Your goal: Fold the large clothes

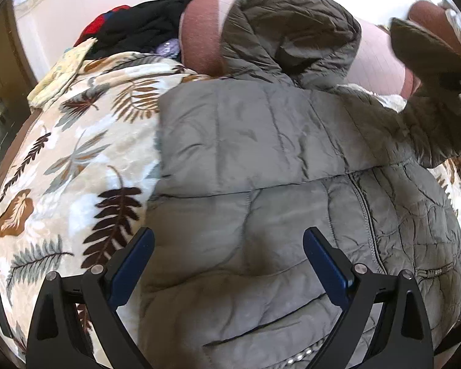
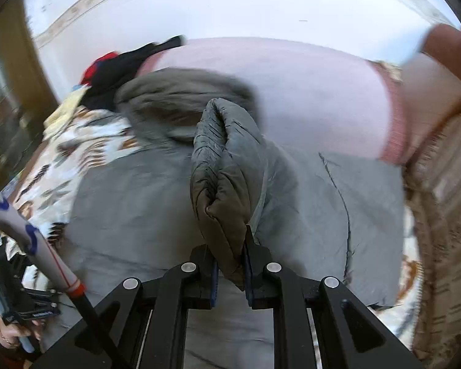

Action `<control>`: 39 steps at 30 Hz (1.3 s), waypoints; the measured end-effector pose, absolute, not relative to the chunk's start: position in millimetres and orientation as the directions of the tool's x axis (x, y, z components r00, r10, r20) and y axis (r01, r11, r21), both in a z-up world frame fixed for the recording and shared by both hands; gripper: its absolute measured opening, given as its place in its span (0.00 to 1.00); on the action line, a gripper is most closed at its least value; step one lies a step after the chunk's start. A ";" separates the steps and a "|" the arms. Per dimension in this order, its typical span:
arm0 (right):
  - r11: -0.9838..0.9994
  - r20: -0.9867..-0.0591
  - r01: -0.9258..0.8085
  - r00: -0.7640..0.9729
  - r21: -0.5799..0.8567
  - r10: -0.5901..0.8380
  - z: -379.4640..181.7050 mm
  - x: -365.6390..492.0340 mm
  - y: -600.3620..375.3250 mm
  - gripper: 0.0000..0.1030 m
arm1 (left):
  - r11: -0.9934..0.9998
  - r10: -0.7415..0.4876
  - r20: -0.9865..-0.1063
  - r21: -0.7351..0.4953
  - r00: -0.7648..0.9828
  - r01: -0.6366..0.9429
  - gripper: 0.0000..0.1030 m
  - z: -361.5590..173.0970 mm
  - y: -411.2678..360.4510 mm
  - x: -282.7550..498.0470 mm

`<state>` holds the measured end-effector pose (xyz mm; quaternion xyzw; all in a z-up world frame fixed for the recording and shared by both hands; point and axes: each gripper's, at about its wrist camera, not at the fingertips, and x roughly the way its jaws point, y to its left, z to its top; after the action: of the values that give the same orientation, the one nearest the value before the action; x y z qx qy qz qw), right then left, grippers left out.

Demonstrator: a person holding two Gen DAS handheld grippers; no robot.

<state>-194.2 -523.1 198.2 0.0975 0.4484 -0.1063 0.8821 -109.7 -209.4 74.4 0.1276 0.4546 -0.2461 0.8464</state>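
Right gripper: clamped narrow on a bunched fold of the jacket sleeve, lifted clear of the spread fabric.
Left gripper: spread wide, nothing between the blue pads, poised over the jacket's lower panel.
Jacket: grey-green quilted puffer, lay flat across the bed, one panel folded over the body, zipper line running down its right part.
Jacket surface: puffy, creased, stitched in broad squares; darker olive lining showed inside the raised sleeve.
Hood: bunched at the far end, resting against the pink pillow.
Blanket: cream with brown and grey leaf print, lay under the jacket, visible at its left edge.
Clothes pile: black and red garments heaped far left, beyond the blanket.
Hard to make out: hood and blanket smeared by motion blur in the right wrist view; sleeve end blurred in the left wrist view.
Cut off: jacket hem hidden behind the gripper bodies.
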 end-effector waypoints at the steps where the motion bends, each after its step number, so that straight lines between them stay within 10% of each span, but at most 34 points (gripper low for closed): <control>1: 0.964 -0.814 0.250 0.575 0.087 -0.076 193.7 -187.2 -510.4 0.13 | 0.849 -0.303 -0.831 -0.014 0.467 0.528 0.94 75.3 -205.0 -109.1; 12: 0.964 -0.869 0.102 0.464 0.244 0.171 104.5 -113.9 -404.5 0.15 | 0.866 -0.324 -0.819 -0.055 0.474 0.497 0.94 70.4 -173.3 -100.4; 17: 0.948 -0.877 0.125 0.428 0.294 0.216 63.4 -104.6 -389.4 0.59 | 0.863 -0.312 -0.818 -0.032 0.483 0.504 0.94 69.5 -167.5 -97.6; 39: 0.868 -0.851 0.386 0.520 0.313 0.075 125.5 -223.7 -563.4 0.89 | 0.861 -0.348 -0.817 -0.085 0.459 0.502 0.94 96.3 -228.2 -86.0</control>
<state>-223.7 -563.4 125.5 0.2398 0.4808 -0.0929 0.8383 -86.0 -228.2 96.3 0.0842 0.4562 -0.2502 0.8498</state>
